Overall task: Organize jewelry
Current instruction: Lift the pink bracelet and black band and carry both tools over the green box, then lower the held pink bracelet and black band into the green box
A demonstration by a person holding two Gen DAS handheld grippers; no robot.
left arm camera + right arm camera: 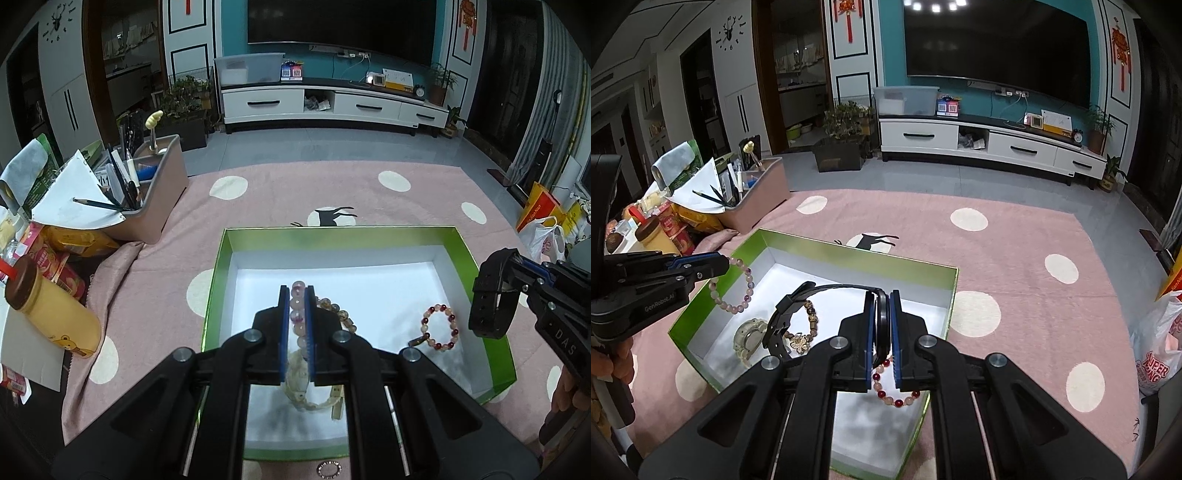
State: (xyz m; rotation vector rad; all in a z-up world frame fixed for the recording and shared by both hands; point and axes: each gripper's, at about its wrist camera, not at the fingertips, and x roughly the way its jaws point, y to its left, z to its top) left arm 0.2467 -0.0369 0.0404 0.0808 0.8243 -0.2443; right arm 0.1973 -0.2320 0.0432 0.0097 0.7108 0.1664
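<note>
A green box [216, 295] with a white inside lies on the pink dotted cloth. Over it, my left gripper [297, 290] is shut on a pink and purple bead bracelet [298, 317], which hangs down between the pads. At the box's right edge, my right gripper [882, 295] is shut on the strap of a black watch [783, 314], which dangles over the box. Inside lie a red and pink bead bracelet [439, 328], a brown bead bracelet [810, 321] with a flower charm, and a pale watch [751, 338]. Each gripper shows in the other's view: the left gripper [720, 264], the right gripper [496, 266].
A pink organizer bin [166, 184] with pens, snack packets and a yellow bottle [55, 317] crowd the left side. A plastic bag [1156, 354] lies at the right edge. A small sparkly ring [328, 469] rests on the cloth [295, 192] in front of the box.
</note>
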